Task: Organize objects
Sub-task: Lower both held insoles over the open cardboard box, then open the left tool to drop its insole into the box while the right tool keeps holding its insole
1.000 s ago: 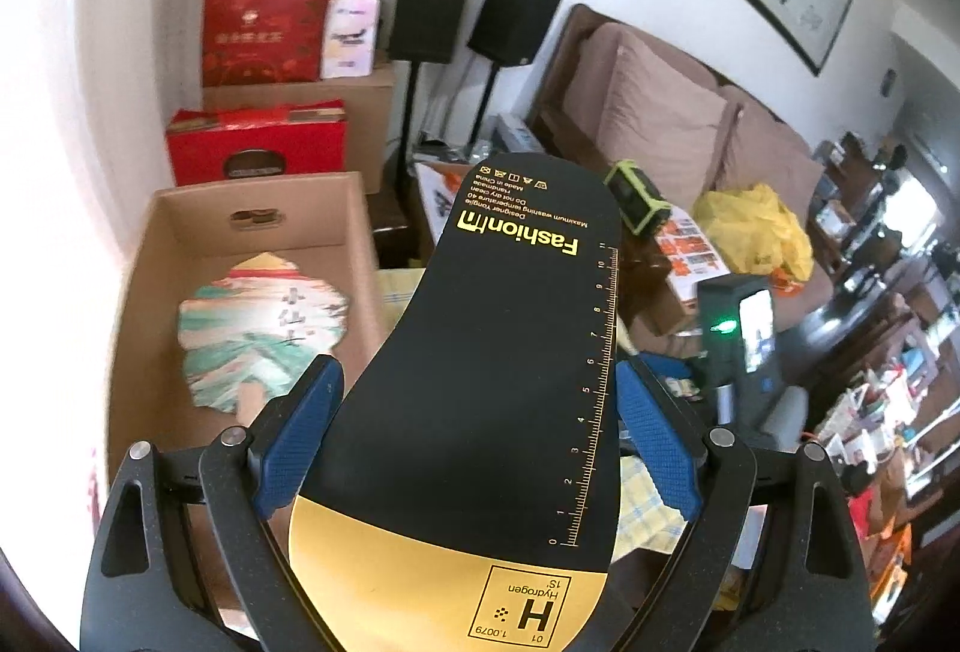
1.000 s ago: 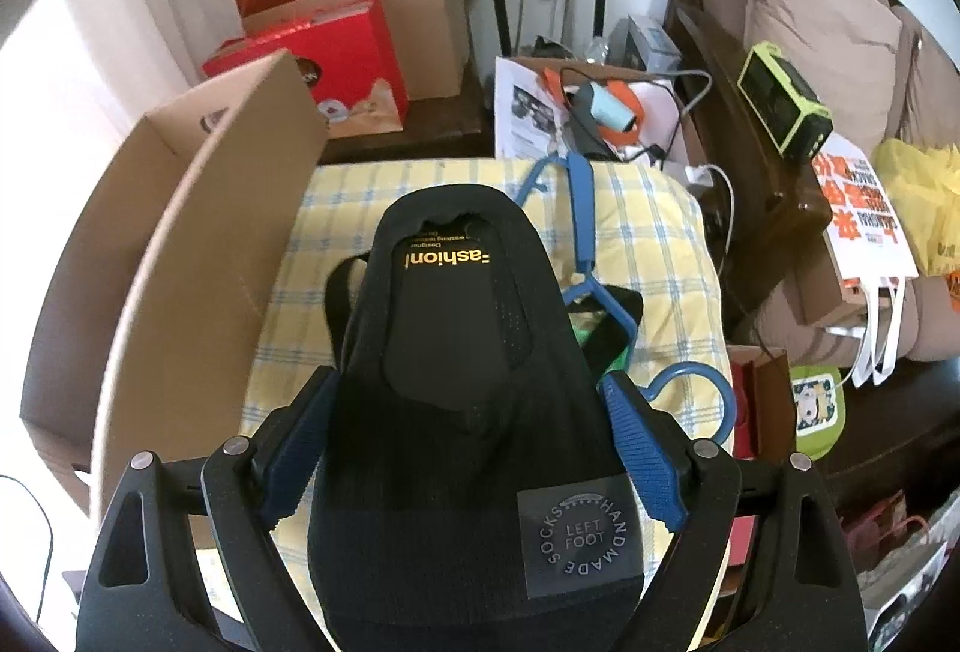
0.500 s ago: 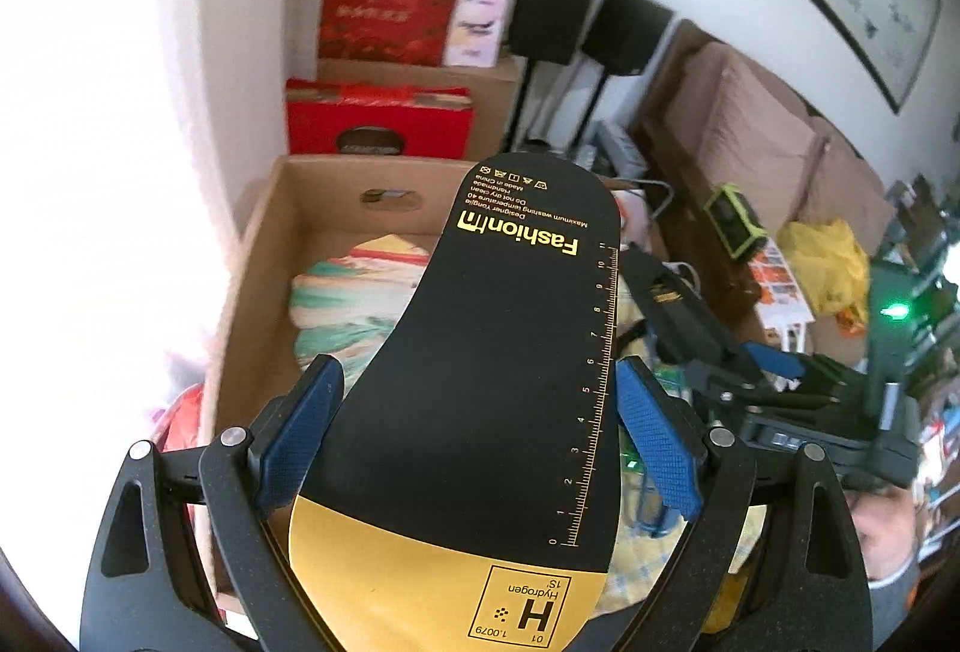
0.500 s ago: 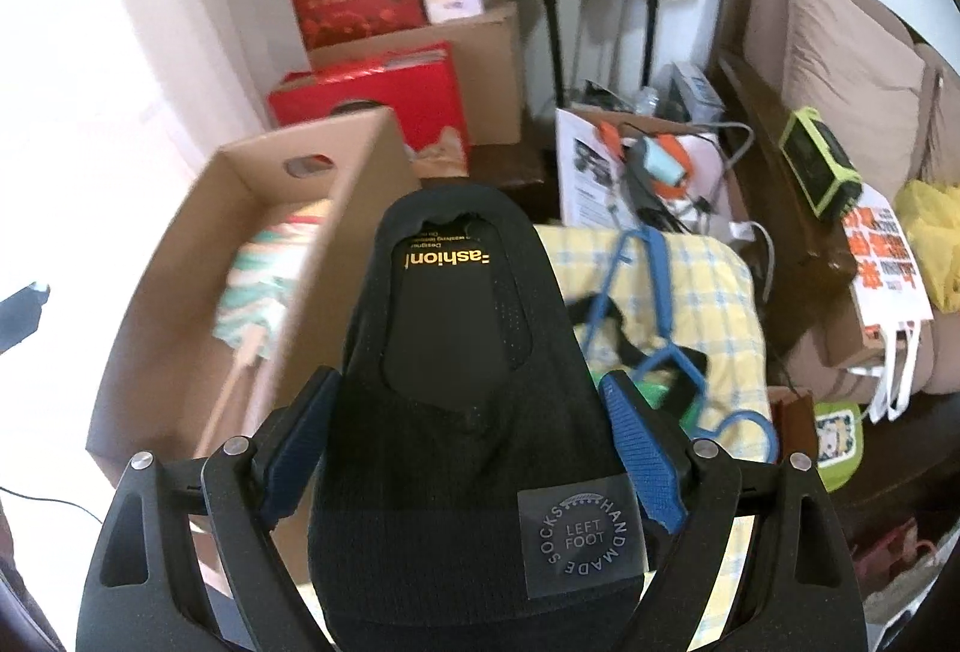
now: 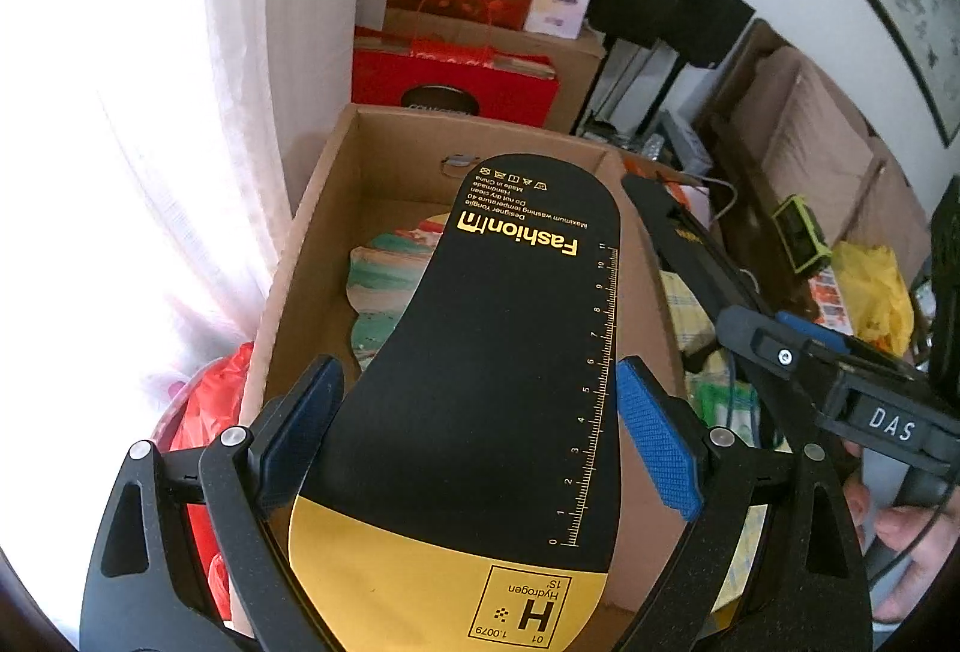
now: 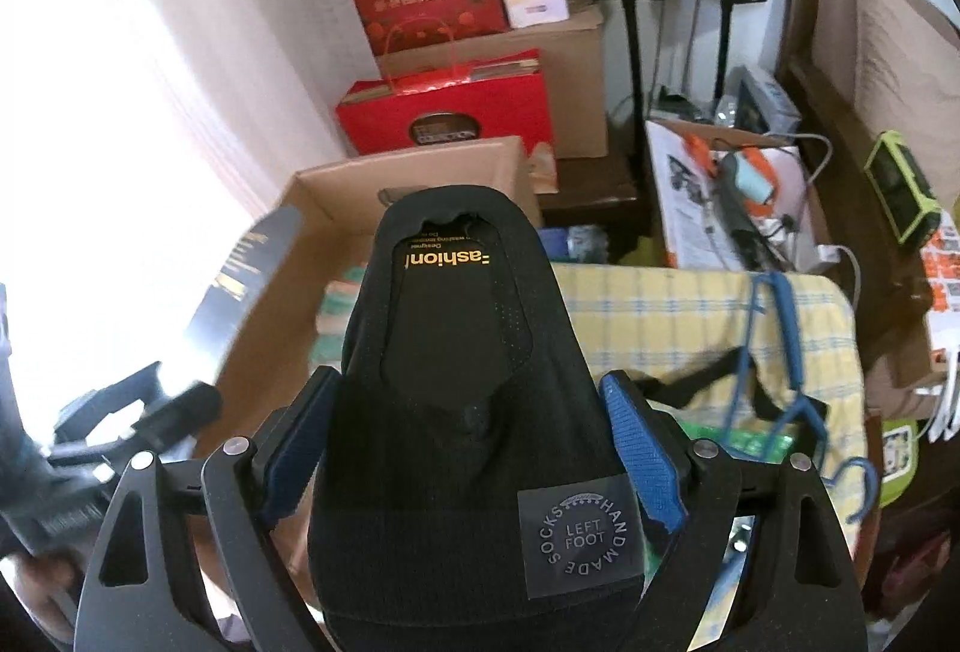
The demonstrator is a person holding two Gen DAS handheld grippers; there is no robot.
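A: Where does the left wrist view look from?
B: From behind its gripper, angled steeply down into the cardboard box (image 5: 312, 256), close above its near edge.
A: And the right wrist view?
B: From the box's right side, also angled down, facing the box (image 6: 312, 304) and the yellow checked cloth (image 6: 672, 316). Both views share the box and red gift boxes (image 5: 456, 75)

Both tools carried over toward cardboard box (image 5: 312, 256); left tool (image 5: 480, 430) now above it.
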